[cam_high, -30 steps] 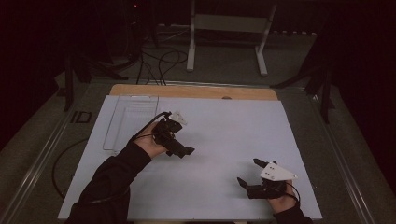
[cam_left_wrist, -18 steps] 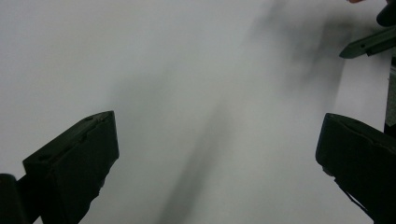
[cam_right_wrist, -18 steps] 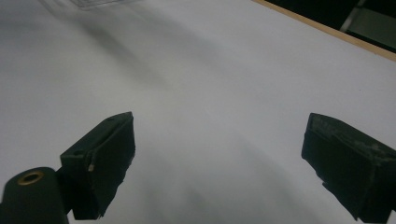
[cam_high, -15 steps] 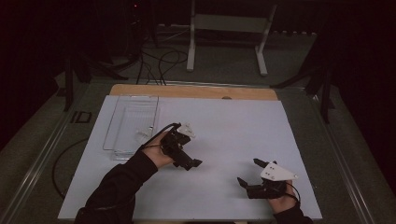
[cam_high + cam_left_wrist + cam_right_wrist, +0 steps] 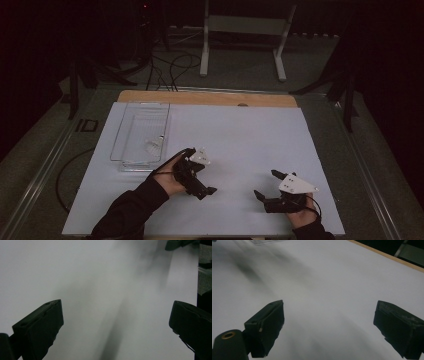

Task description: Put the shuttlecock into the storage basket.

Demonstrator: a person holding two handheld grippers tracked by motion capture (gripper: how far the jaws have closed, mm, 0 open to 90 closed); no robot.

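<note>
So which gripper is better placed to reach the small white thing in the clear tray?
Probably the left. The left gripper is open and sits just beside the clear tray, where the small white thing lies. The right gripper, also open, is farther off, near the table's front edge.

The counter [image 5: 240,135] wears a plain white sheet, with a tan wooden strip [image 5: 210,98] along its far edge. Both tongs are black, left [image 5: 207,191] and right [image 5: 266,184], each topped by a pale grey plate. The tray [image 5: 125,135] is clear.
</note>
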